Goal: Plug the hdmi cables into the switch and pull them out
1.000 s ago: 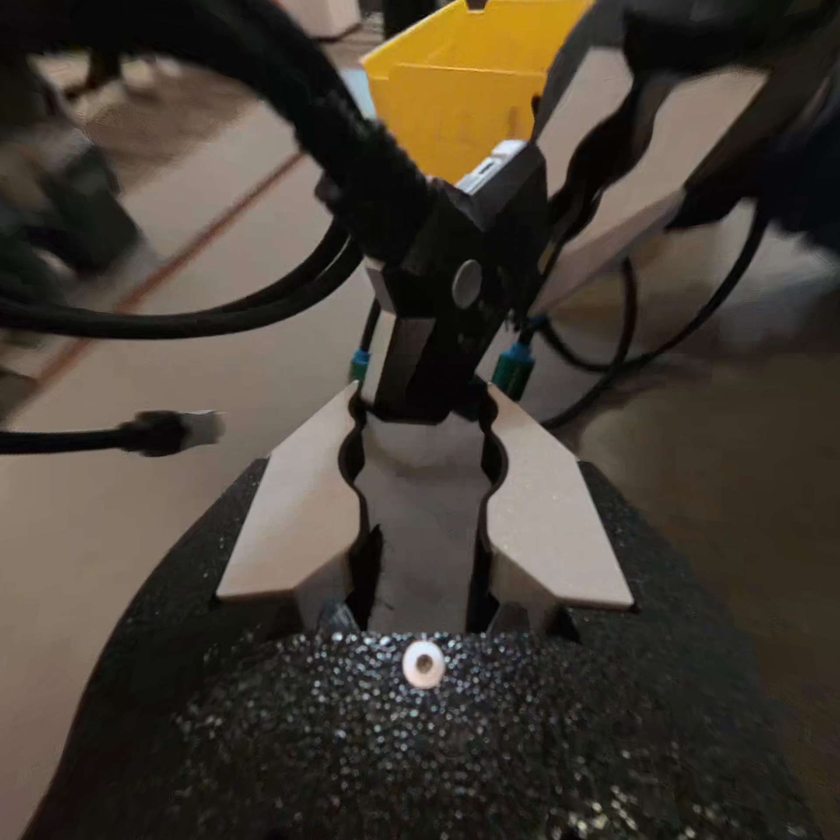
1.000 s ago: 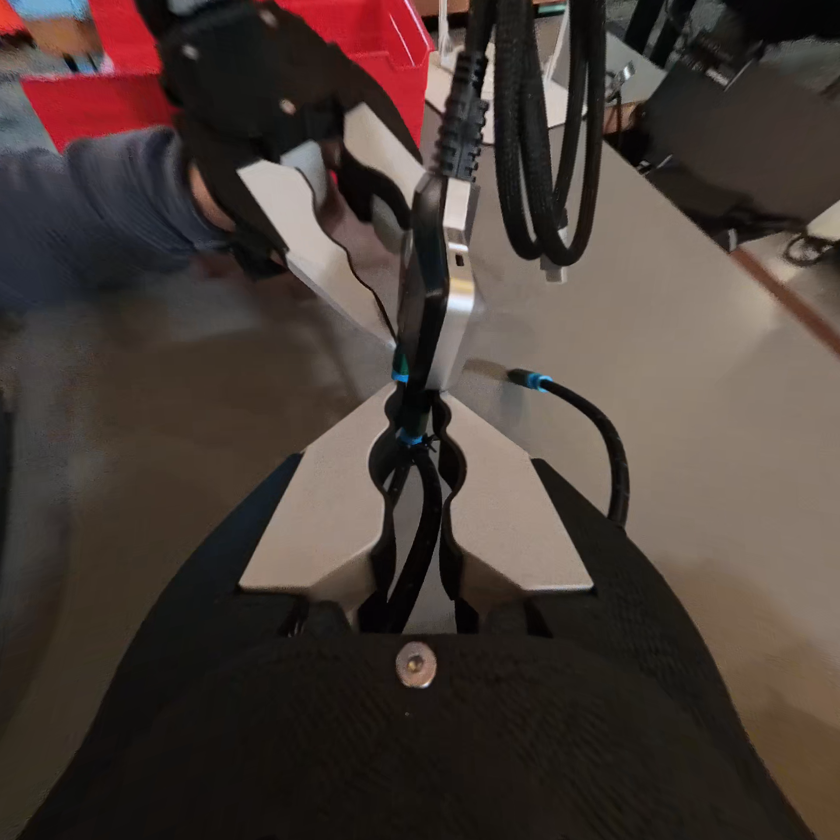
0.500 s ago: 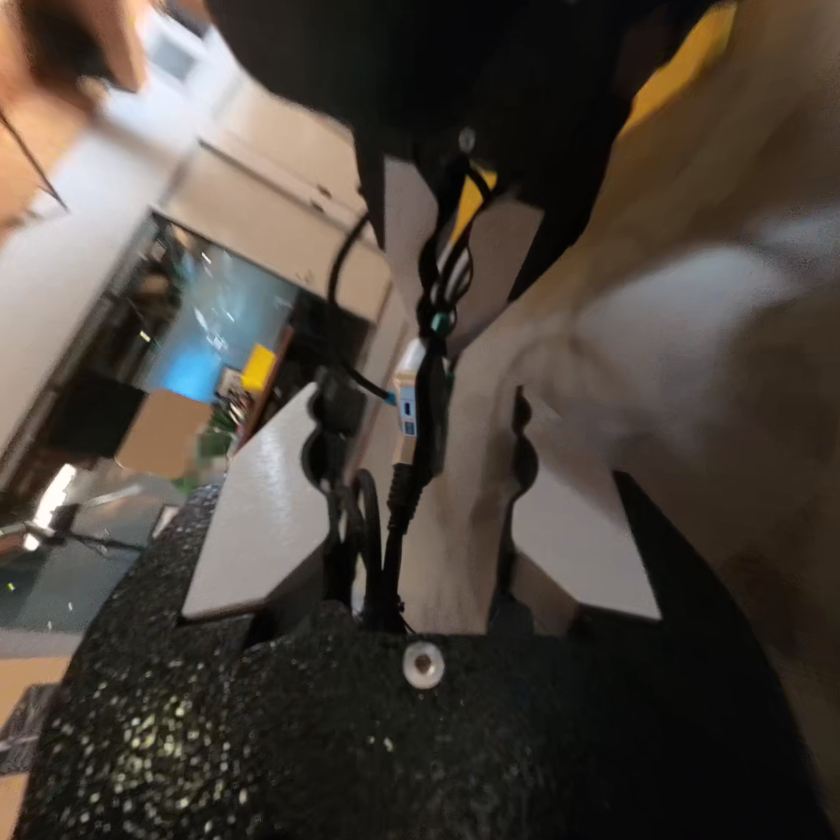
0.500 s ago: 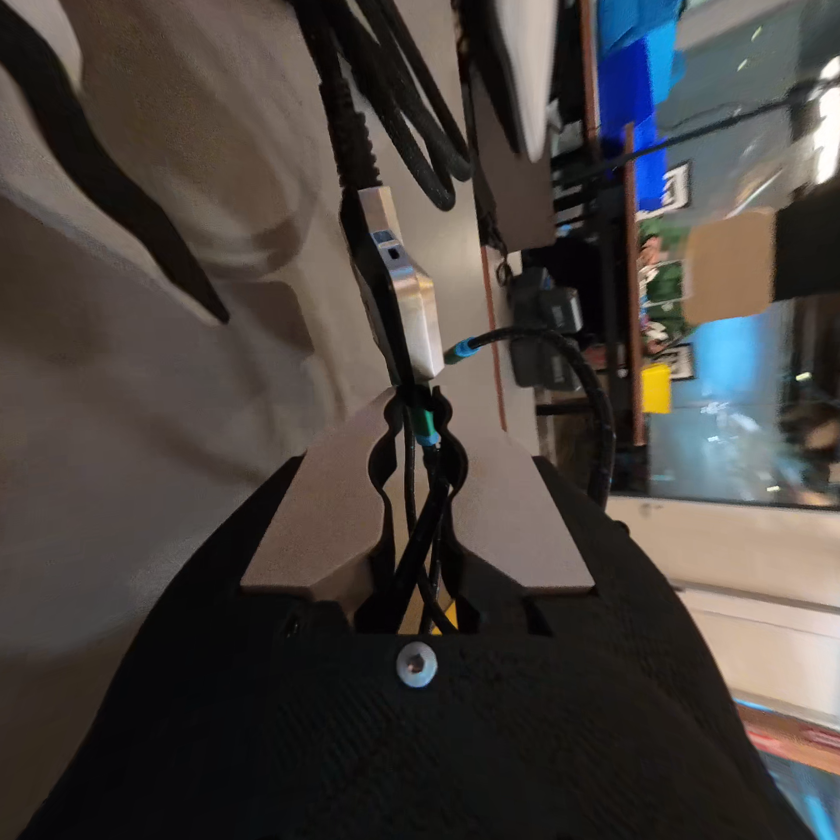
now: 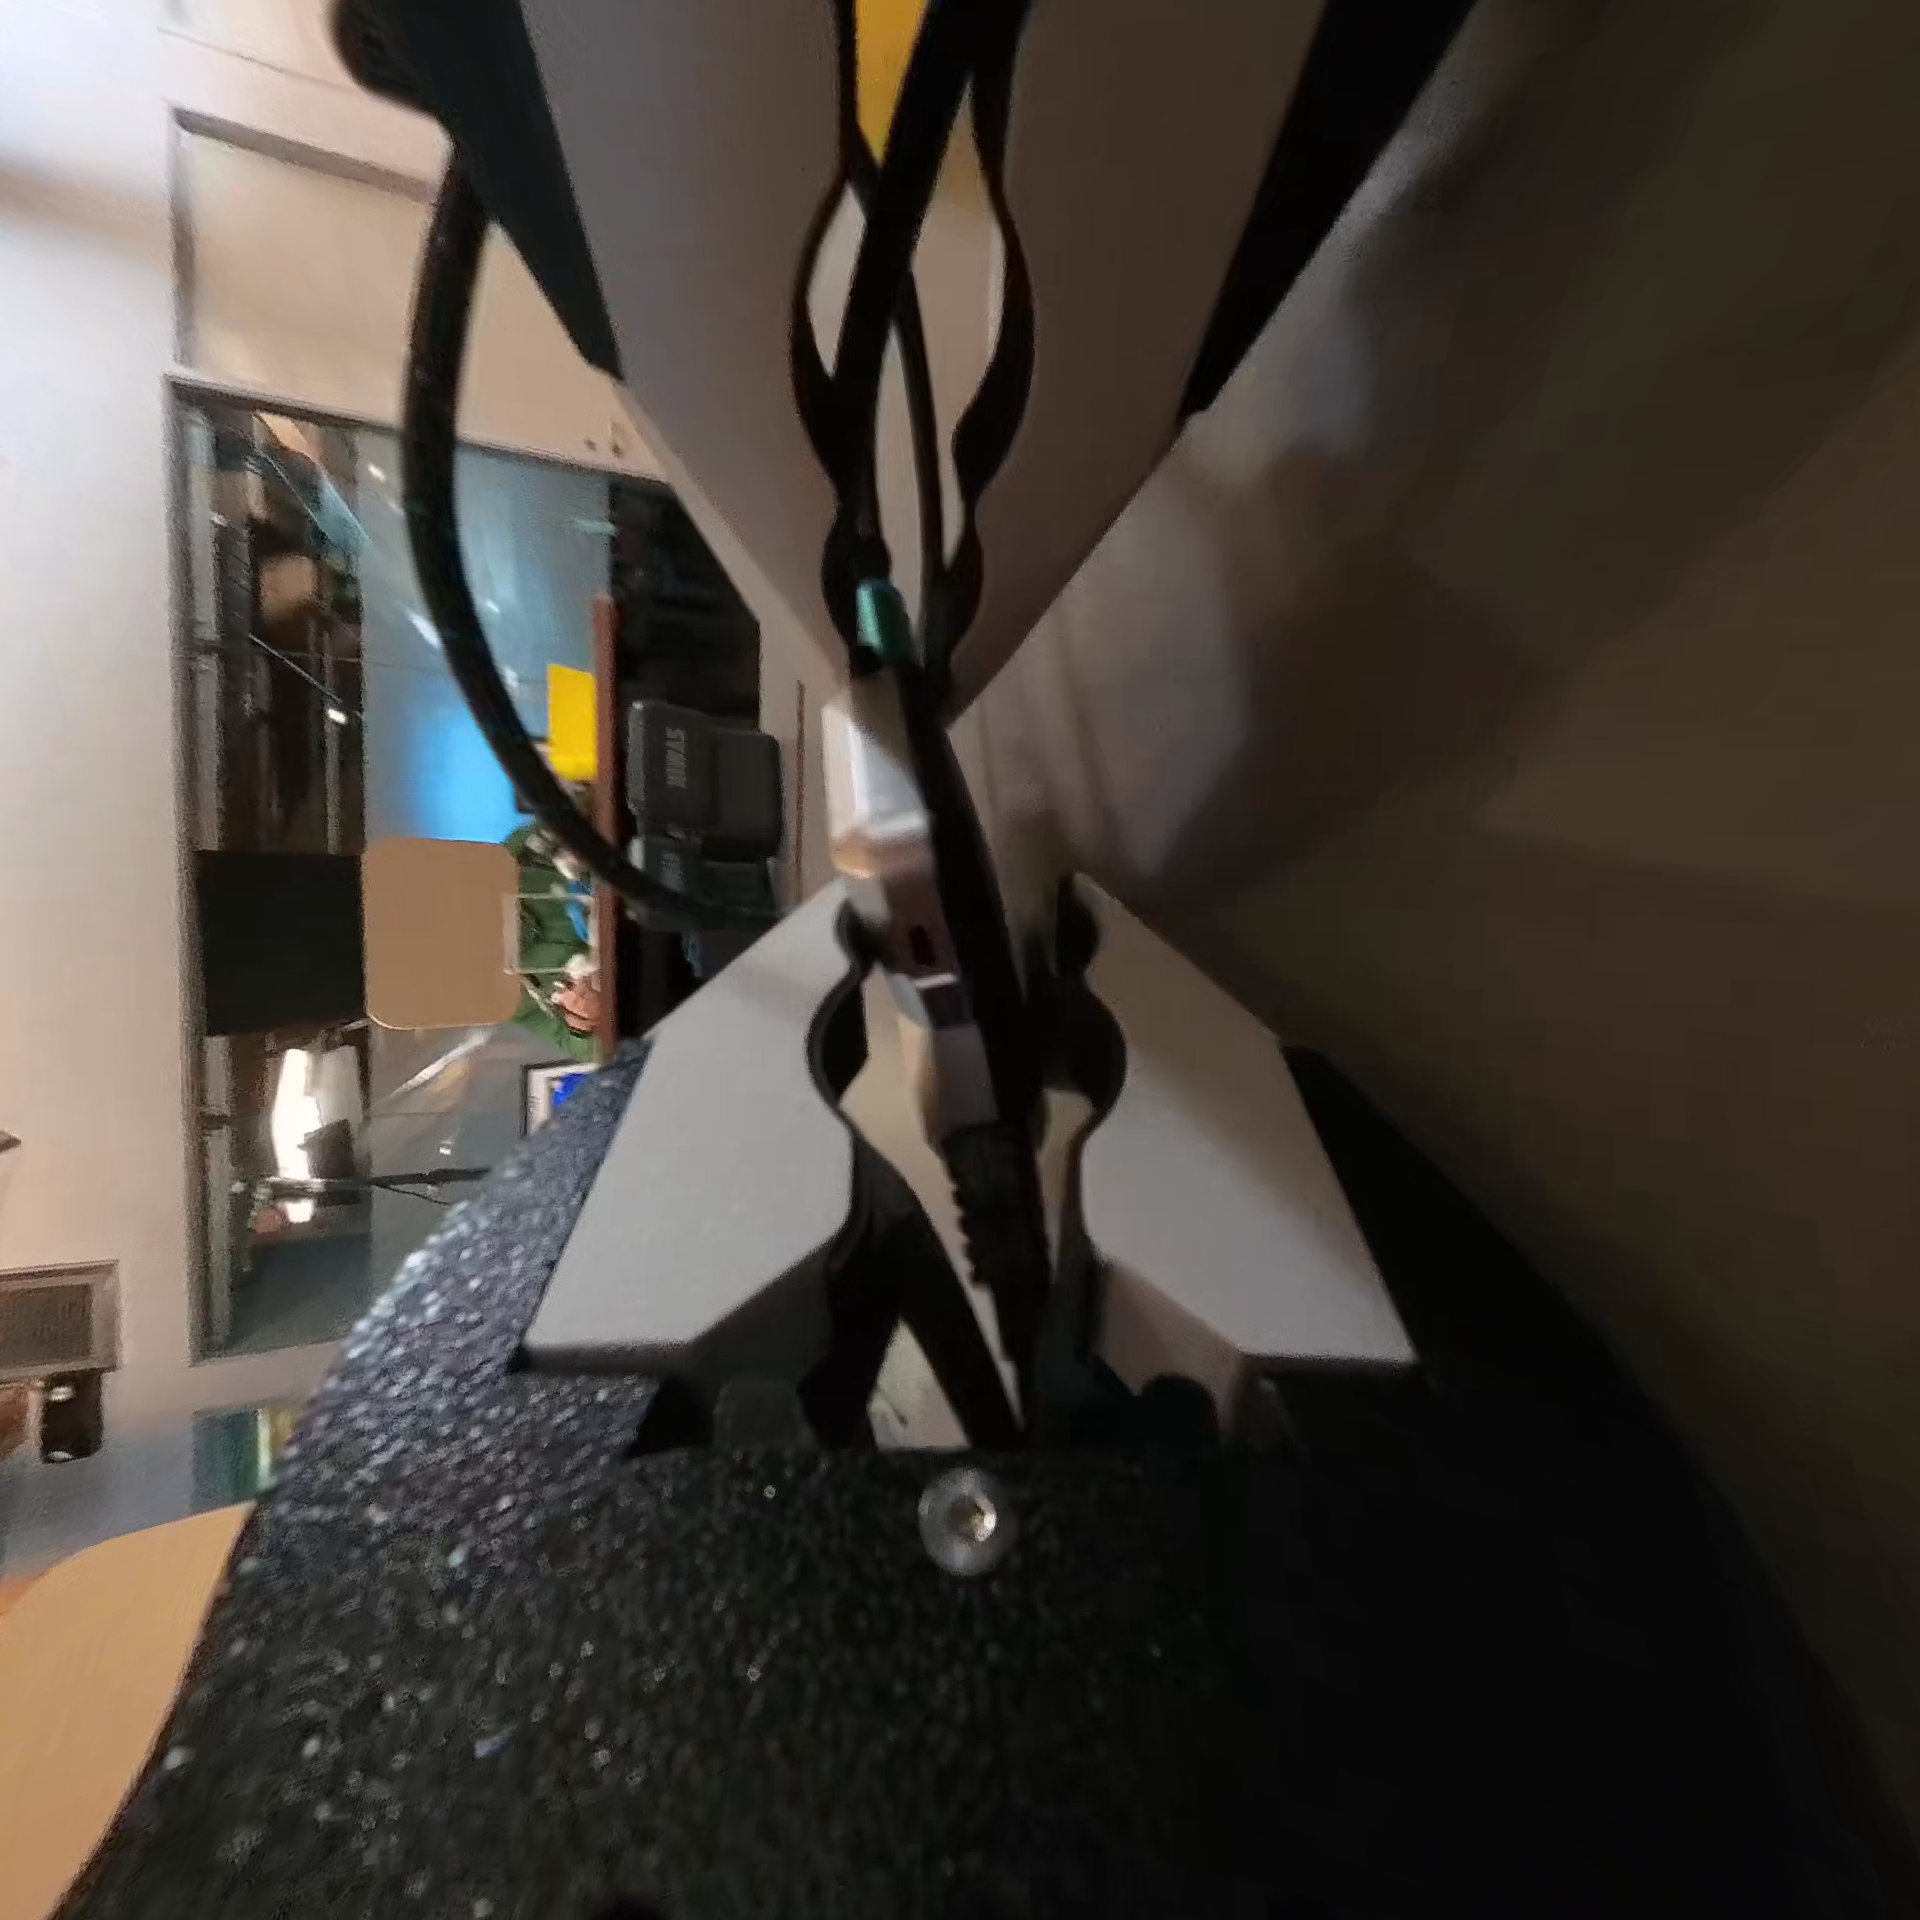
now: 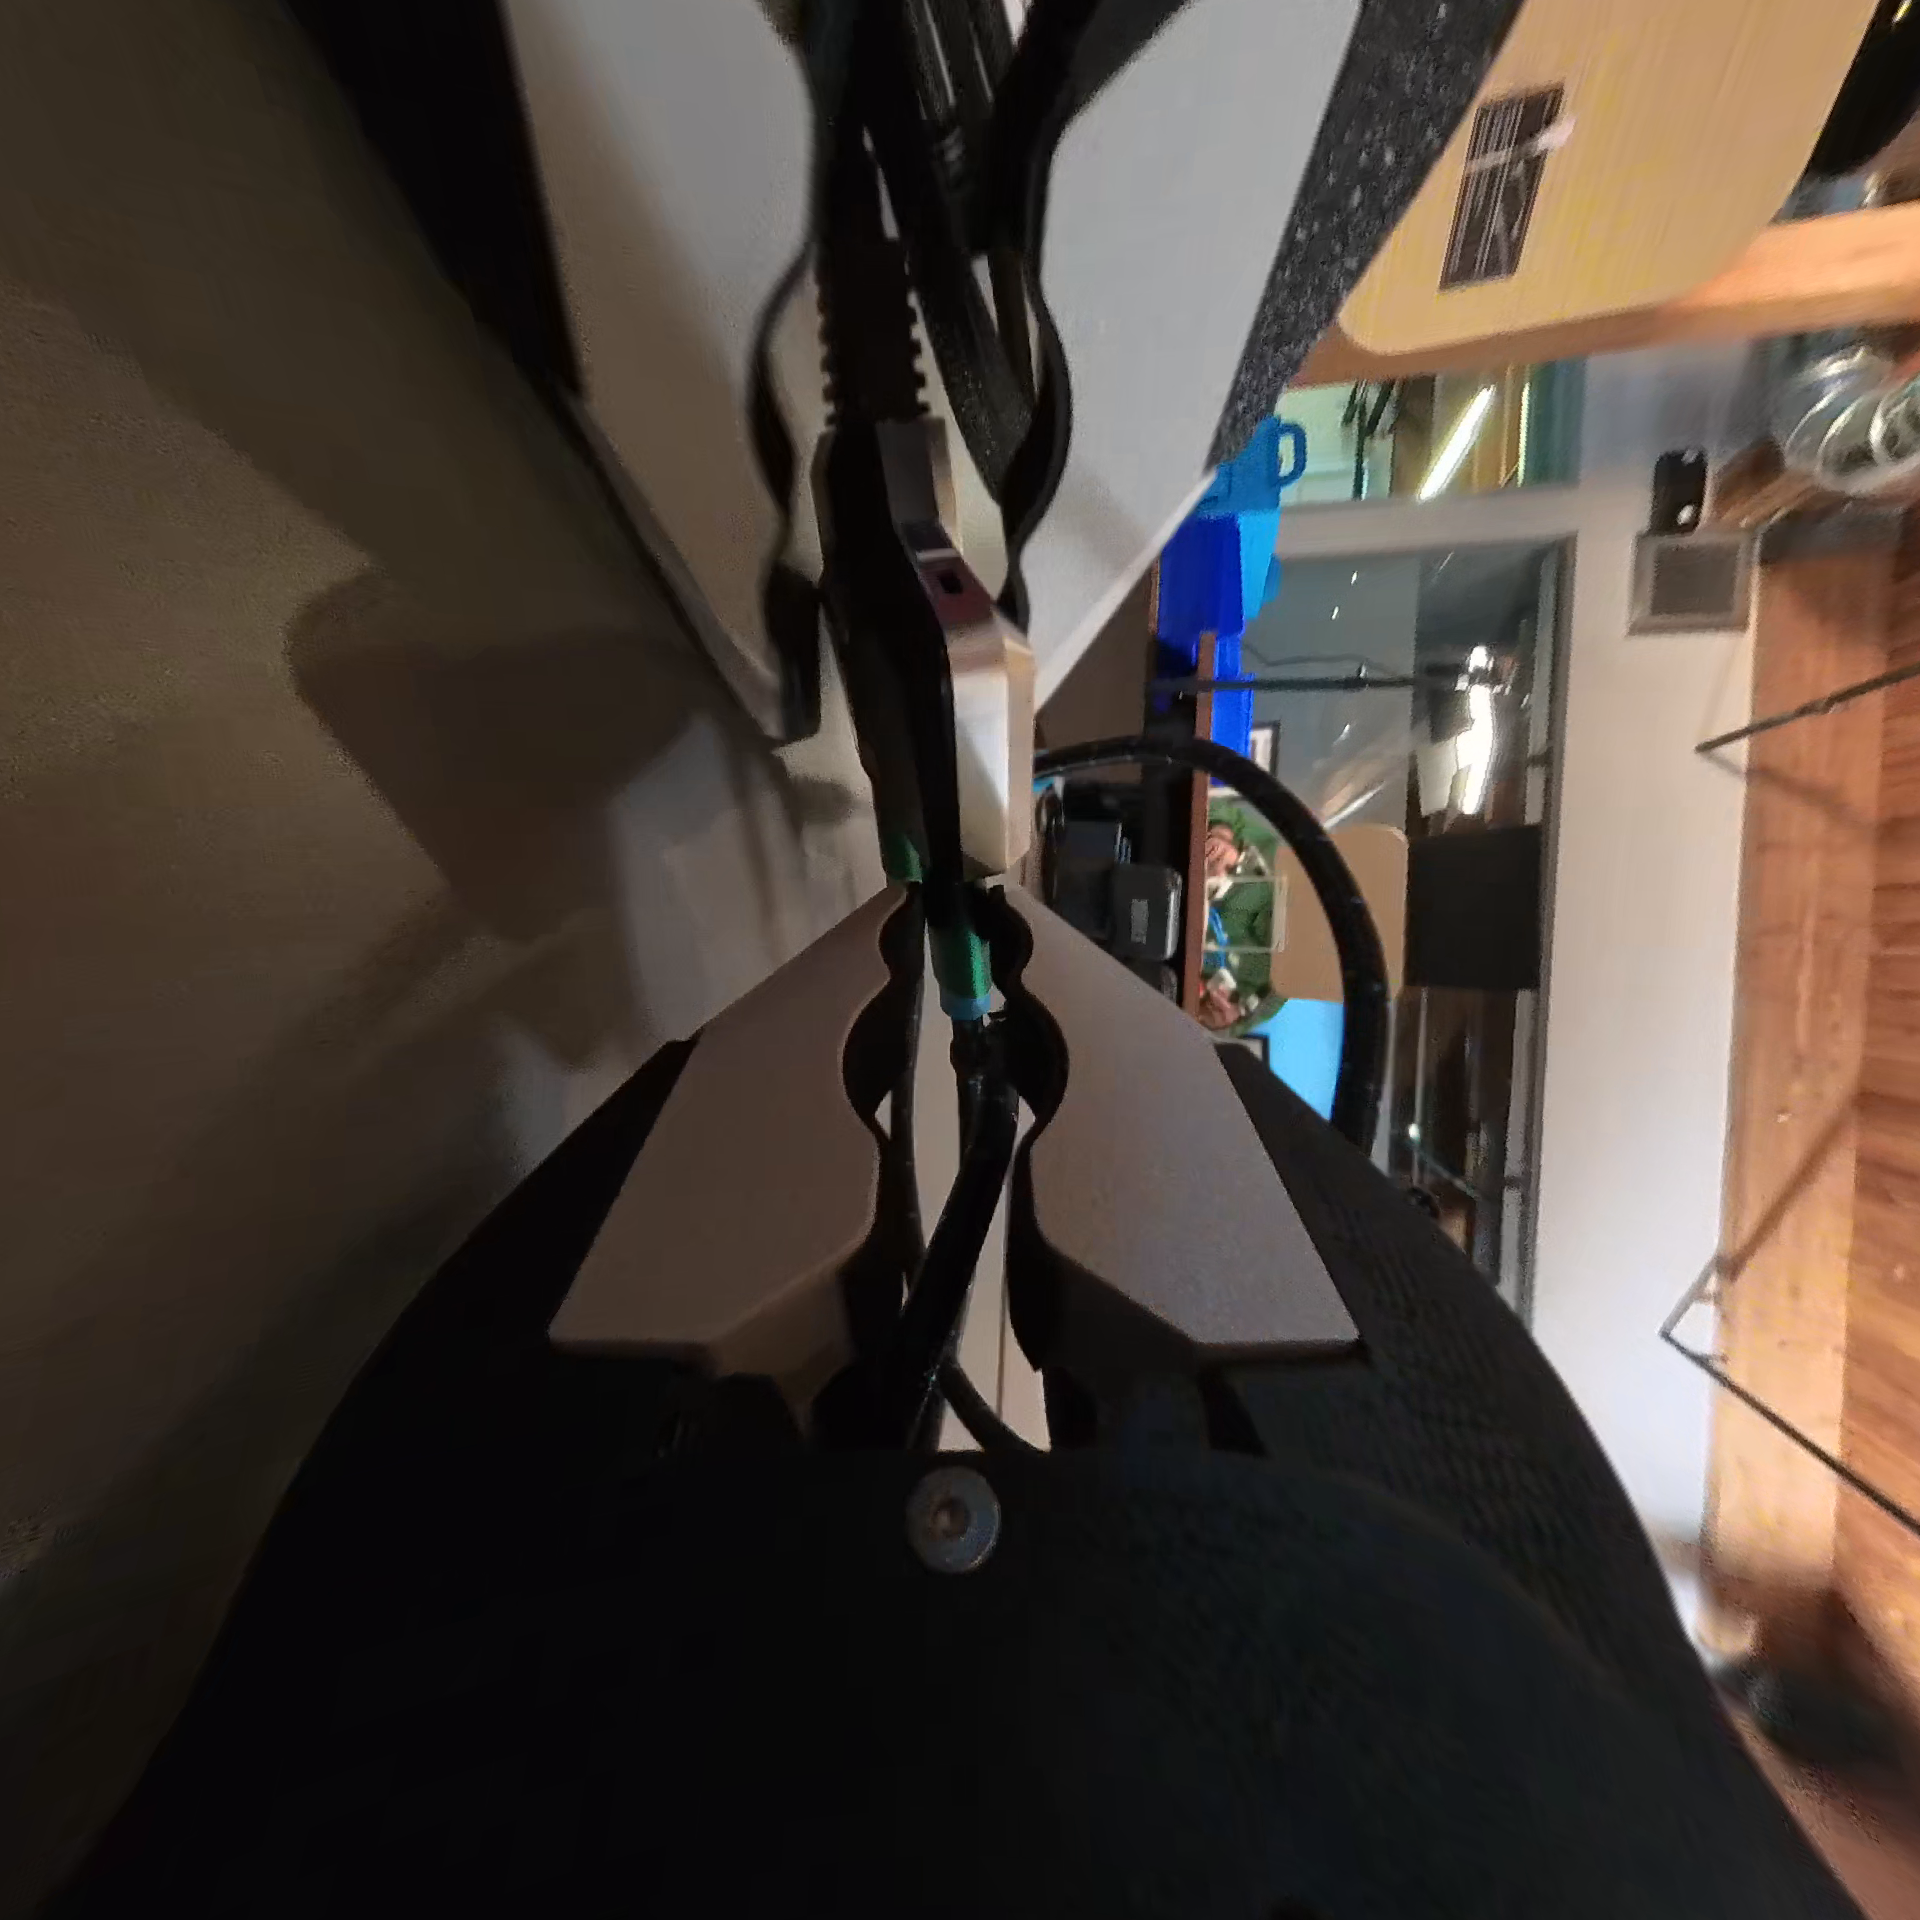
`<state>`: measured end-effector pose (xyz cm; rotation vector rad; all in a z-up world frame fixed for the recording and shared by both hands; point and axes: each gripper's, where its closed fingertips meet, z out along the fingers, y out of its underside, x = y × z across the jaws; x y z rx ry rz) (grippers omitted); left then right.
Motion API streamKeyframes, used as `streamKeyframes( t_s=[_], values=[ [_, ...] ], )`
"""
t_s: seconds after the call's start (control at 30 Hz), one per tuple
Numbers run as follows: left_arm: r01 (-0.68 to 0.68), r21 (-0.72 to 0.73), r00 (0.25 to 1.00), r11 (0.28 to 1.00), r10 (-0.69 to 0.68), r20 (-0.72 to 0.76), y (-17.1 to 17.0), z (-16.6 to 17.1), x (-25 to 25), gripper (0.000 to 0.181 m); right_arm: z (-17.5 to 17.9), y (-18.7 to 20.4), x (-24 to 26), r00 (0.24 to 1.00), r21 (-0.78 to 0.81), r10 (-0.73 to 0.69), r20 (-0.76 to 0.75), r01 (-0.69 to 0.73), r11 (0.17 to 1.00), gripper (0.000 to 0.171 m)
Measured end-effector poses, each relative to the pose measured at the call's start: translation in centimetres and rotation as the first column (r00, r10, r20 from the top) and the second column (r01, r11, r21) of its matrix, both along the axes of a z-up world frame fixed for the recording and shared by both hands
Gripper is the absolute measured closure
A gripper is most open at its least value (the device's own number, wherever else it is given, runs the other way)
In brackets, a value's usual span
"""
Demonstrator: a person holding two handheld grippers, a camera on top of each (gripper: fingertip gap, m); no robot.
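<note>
The views are rolled sideways. The silver and black switch (image 5: 883, 821) hangs in the air between my two grippers, which face each other. My left gripper (image 5: 956, 914) is shut on the switch's end, where a thick black cable (image 5: 987, 1174) enters it. My right gripper (image 6: 956, 904) is shut on a black HDMI cable with a green band (image 6: 961, 966), right at the switch's (image 6: 982, 727) other end. A second green-banded plug (image 6: 902, 857) sits beside it. The right gripper (image 5: 914, 644) shows at the top of the left wrist view, the left gripper (image 6: 914, 675) at the top of the right wrist view.
The beige table (image 5: 1558, 727) fills one side of each view. A black cable loops out past the table edge (image 6: 1340, 935). Black adaptor blocks (image 5: 707, 769) lie near that edge. A yellow bin (image 5: 883, 62) and a blue object (image 6: 1216, 582) are farther off.
Both grippers have rolled about a quarter turn with the switch between them. My left gripper opened half a second ago and has closed on the switch's narrow side.
</note>
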<state>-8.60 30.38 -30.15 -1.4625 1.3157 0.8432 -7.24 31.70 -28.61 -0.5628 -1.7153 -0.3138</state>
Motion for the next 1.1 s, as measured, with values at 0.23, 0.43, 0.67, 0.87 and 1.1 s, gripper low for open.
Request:
streamKeyframes(
  t_s=[0.23,0.43,0.67,0.87,1.1],
  values=[
    [0.054,0.027,0.998,0.998,-0.053,-0.03,0.0,-0.2,0.1,0.16,-0.6,-0.4,-0.9,0.998,0.12,0.065,0.005,-0.065,0.991,0.133],
    [0.106,0.036,0.993,0.994,-0.107,0.047,-0.4,0.2,0.5,0.16,-1.0,-0.2,-0.9,0.998,0.119,0.051,0.028,-0.054,0.991,0.145],
    [0.168,0.033,0.984,0.985,-0.17,0.055,-1.1,0.2,1.5,0.16,-0.8,-0.7,-1.5,0.999,0.126,0.048,-0.011,-0.047,0.991,0.157],
    [0.169,0.026,0.985,0.985,-0.169,0.033,-1.2,-0.1,1.3,0.16,-0.8,-0.6,-1.5,0.999,0.122,0.041,-0.024,-0.038,0.992,0.166],
    [0.164,0.02,0.986,0.986,-0.164,0.021,-1.3,-0.1,1.0,0.16,-0.9,-0.6,-1.6,0.998,0.095,0.059,-0.029,-0.056,0.994,0.167]
  ],
)
